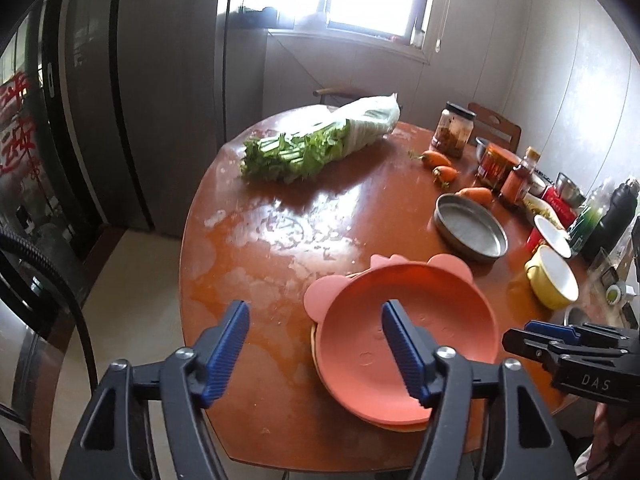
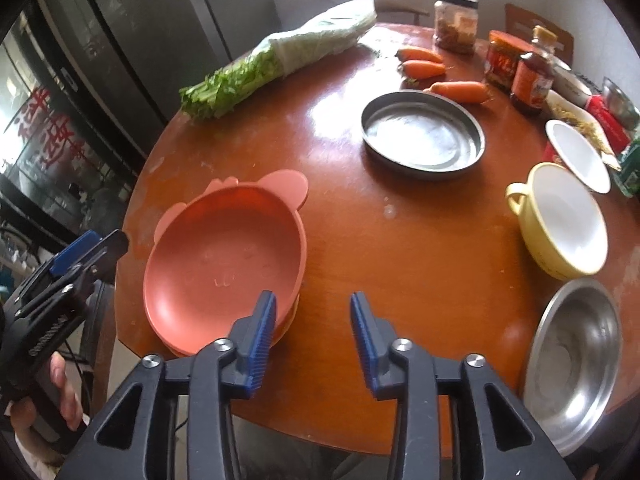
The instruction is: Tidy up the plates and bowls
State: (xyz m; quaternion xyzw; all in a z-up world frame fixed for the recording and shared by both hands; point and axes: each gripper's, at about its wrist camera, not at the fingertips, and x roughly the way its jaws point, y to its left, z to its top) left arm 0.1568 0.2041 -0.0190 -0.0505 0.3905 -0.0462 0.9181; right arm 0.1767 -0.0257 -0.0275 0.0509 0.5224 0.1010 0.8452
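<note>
Matte pink eared plate [image 2: 224,256], stacked on a yellow one, near glossy round wooden tabletop [image 2: 340,224] edge. Ribbed blue-padded left hand-held gripper [image 1: 316,350] and right hand-held gripper [image 2: 314,340] spread, empty. Round steel pan [image 2: 423,136] beyond.

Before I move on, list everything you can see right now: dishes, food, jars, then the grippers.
pink plate: 1, pink with ears, near table edge, on a yellowish dish
round tin: 1, grey metal, table centre
yellow bowl: 1, yellow, white inside, right side
white bowl: 1, behind yellow bowl
steel bowl: 1, near right edge
carrots: 3, orange, behind tin
celery: 1 bagged bunch, far left
jars and bottles: several, far right
table: 1, brown, round
left gripper: open, empty
right gripper: open, empty
</note>
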